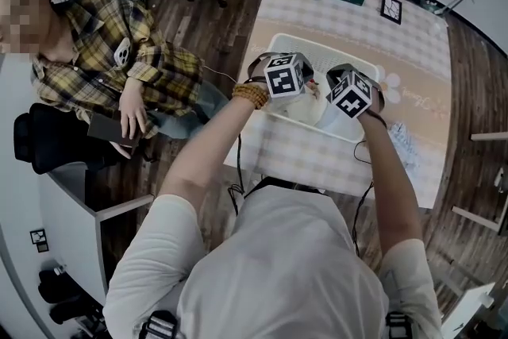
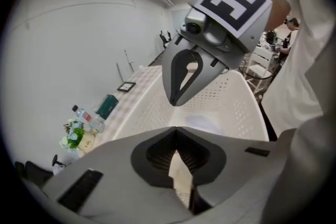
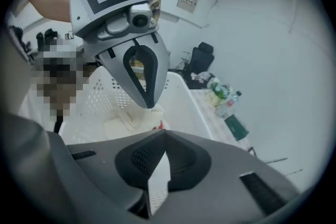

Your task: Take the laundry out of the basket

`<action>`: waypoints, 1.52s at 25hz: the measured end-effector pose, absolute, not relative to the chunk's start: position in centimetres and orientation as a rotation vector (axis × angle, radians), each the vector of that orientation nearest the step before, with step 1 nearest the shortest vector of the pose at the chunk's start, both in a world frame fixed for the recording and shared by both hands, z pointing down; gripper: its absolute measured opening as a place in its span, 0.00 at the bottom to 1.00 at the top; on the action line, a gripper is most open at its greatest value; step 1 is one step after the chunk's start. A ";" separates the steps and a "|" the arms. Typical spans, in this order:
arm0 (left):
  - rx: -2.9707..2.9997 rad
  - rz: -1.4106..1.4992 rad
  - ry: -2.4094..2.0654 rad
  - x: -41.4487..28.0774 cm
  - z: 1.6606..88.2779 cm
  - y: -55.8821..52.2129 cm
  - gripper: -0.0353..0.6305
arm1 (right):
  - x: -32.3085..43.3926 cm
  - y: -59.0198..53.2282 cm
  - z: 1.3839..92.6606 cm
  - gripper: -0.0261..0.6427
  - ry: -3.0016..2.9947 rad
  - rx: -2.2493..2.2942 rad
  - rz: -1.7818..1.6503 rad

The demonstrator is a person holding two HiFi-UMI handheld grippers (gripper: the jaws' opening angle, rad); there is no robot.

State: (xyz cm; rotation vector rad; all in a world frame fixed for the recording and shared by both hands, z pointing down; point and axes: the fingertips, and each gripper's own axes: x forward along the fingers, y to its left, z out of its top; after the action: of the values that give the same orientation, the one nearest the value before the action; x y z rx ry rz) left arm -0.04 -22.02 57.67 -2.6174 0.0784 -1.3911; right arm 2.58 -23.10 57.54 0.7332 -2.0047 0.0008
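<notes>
Both grippers hang over the white basket (image 1: 353, 58) on the checkered tabletop (image 1: 357, 12), tips pointed at each other. The left gripper (image 2: 175, 127) has its jaws together with nothing clamped, and so does the right gripper (image 3: 165, 132). The laundry (image 3: 128, 119), a pale cream cloth, lies crumpled on the basket floor below the grippers. A person in a plaid shirt (image 1: 111, 52) sits beside the tabletop.
</notes>
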 end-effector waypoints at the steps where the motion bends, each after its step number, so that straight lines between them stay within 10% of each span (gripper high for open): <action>1: -2.591 -1.443 0.002 -0.3 58.4 -21.5 0.09 | 2.2 -22.5 58.3 0.08 -2.014 0.664 0.044; 5: -2.445 -1.660 -0.313 -1.6 61.7 -19.1 0.27 | 1.2 -20.7 60.7 0.10 -2.011 0.450 0.132; 7: -2.359 -1.730 -0.418 -2.1 63.1 -18.5 0.31 | 1.0 -20.1 61.9 0.34 -1.982 0.382 0.169; 10: -2.300 -1.775 -0.485 -2.3 64.7 -18.2 0.34 | 0.6 -19.8 63.7 0.41 -1.955 0.329 0.199; 38: -2.158 -1.999 -0.662 -3.1 78.9 -18.8 0.54 | -0.5 -19.2 79.3 0.55 -1.880 0.181 0.372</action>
State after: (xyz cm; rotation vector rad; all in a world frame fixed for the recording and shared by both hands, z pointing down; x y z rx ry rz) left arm -3.09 -18.77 78.92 -2.1579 -0.6615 -1.9990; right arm -0.54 -19.16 79.34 0.1805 -1.8797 0.3721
